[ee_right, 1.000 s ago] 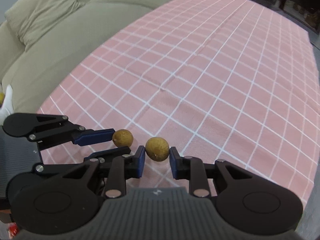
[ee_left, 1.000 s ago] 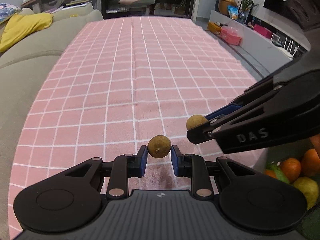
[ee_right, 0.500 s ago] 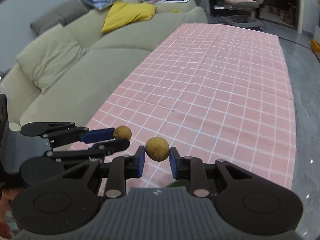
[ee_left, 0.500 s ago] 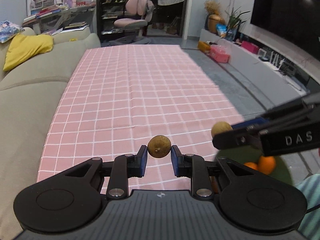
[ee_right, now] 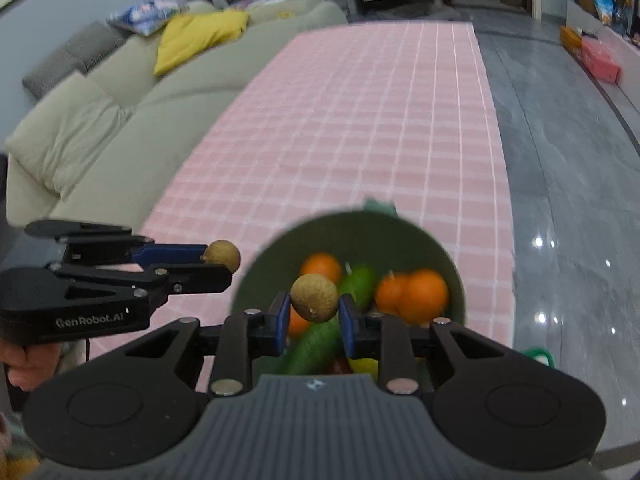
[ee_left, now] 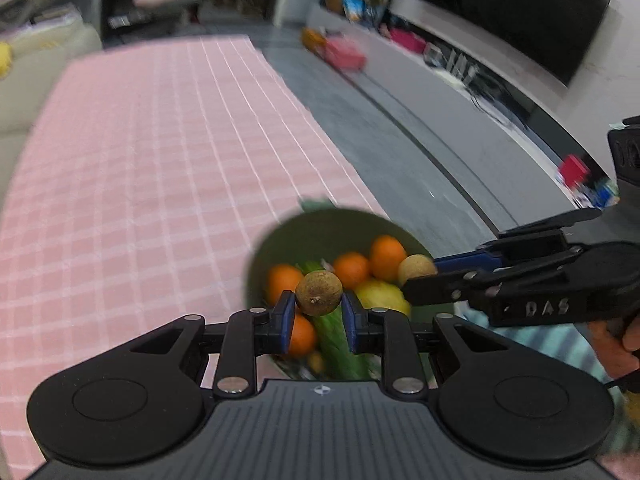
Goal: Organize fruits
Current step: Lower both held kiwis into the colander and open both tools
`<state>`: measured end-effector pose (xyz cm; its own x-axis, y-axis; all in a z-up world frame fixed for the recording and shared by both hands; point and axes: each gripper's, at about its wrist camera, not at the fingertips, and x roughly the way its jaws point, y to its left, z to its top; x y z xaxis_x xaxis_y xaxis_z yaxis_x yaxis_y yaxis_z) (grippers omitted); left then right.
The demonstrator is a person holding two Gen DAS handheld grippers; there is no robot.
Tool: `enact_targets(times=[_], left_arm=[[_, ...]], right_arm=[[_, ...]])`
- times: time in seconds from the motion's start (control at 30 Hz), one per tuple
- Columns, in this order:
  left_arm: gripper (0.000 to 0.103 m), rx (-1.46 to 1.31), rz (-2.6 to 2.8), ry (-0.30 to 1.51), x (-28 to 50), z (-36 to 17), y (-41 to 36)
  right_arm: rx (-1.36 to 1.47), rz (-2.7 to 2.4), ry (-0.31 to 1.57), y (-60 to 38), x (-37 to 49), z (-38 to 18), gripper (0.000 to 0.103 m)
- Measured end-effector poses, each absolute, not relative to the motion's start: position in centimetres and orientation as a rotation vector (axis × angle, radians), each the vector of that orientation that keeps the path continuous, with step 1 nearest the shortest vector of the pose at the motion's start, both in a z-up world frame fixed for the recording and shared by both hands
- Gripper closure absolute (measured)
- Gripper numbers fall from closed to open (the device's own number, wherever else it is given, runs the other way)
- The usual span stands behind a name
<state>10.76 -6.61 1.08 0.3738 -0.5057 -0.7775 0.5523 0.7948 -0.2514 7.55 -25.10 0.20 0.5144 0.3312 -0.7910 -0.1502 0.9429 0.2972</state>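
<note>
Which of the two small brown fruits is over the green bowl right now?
The one in the right hand-held gripper: that brown fruit is above the bowl. The other is over cloth.

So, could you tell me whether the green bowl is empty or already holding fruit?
Already holding fruit. The green bowl contains several oranges, a green cucumber-like piece and something yellow, well below its rim.

Left gripper clamped, right gripper clamped — side by side

Pink tablecloth with a white grid, dark green bowl. Inside: bright oranges and something green, can't tell what. Yellow cushion on a beige sofa.
</note>
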Motion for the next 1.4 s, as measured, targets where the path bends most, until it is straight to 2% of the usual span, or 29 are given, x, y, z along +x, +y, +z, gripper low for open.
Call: enact_targets(times=[0.27, 0.57, 1.07, 1.3, 1.33, 1.37, 1.4], left_arm=[[0.075, 0.154, -0.702, 1.104, 10.6, -1.8, -9.0], [0.075, 0.221, -0.672, 1.185, 11.1, -3.4, -10.2], [0.075, 0.279, -0.64, 1.251, 11.4, -5.3, -11.0], [0.066, 0.271, -0.631, 1.222, 11.1, -4.1, -10.5], [0.065, 0.264, -0.632, 1.208, 11.0, -3.7, -10.3], [0.064, 0.252, -0.634, 1.19, 10.8, -3.1, -10.0], [0.064, 0.238, -0.633, 1.17, 10.6, -2.5, -9.6]], right_arm=[[-0.013, 0.368, 1.184, -23.6, 8.0, -3.3, 0.081], [-0.057, 0.407, 1.328, -22.7, 9.7, -6.9, 0.081], [-0.027, 0.402, 1.359, -22.6, 10.4, -8.0, 0.08], [-0.037, 0.395, 1.324, -22.9, 9.7, -6.1, 0.079], [-0.038, 0.395, 1.31, -22.9, 9.6, -5.6, 0.074], [-0.04, 0.392, 1.29, -22.9, 9.3, -5.0, 0.064], [-0.042, 0.387, 1.265, -23.0, 9.1, -4.3, 0.062]])
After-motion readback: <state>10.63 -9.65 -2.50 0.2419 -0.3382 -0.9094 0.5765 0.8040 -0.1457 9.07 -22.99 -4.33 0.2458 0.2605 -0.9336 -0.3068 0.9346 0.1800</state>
